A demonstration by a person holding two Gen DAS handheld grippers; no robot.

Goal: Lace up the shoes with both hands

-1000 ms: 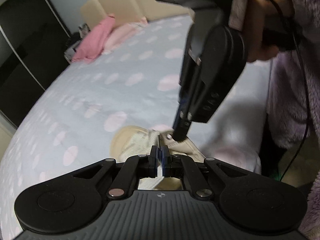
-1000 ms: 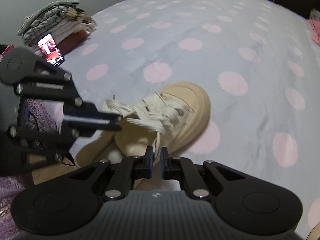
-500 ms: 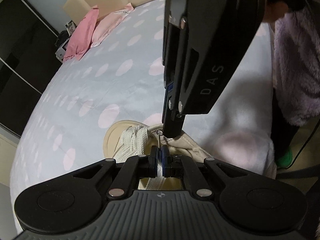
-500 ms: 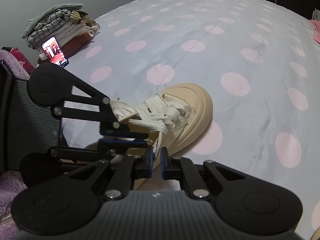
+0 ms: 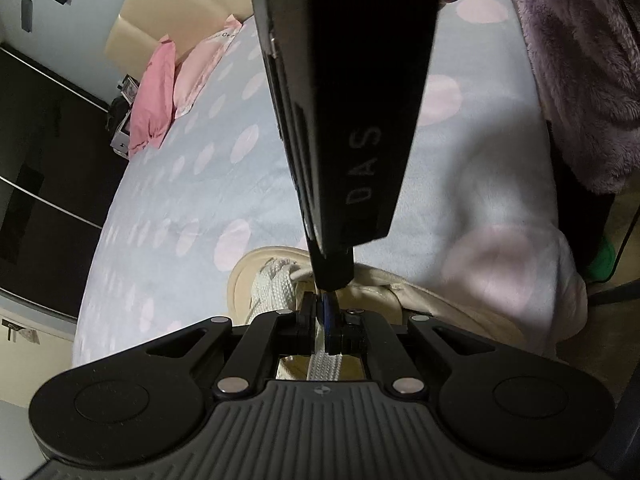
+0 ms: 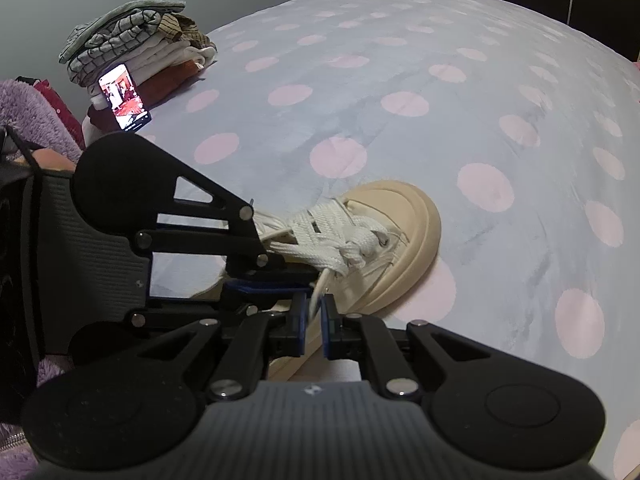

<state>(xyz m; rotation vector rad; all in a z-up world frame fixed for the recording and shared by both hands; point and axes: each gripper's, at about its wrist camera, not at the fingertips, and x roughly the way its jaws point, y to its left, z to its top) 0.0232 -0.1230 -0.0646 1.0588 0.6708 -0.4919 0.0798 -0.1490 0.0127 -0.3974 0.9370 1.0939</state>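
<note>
On the left, the left gripper (image 5: 321, 322) is clamped on a flat white lace (image 5: 325, 364) just above the beige shoe (image 6: 404, 236), which is laid on its side on the polka-dot bedspread (image 6: 400, 80), toe pointing away. To the right, the right gripper (image 6: 315, 320) is closed on a second lace strand (image 6: 320, 286) beside the eyelets, its tips nearly touching the left gripper's.
</note>
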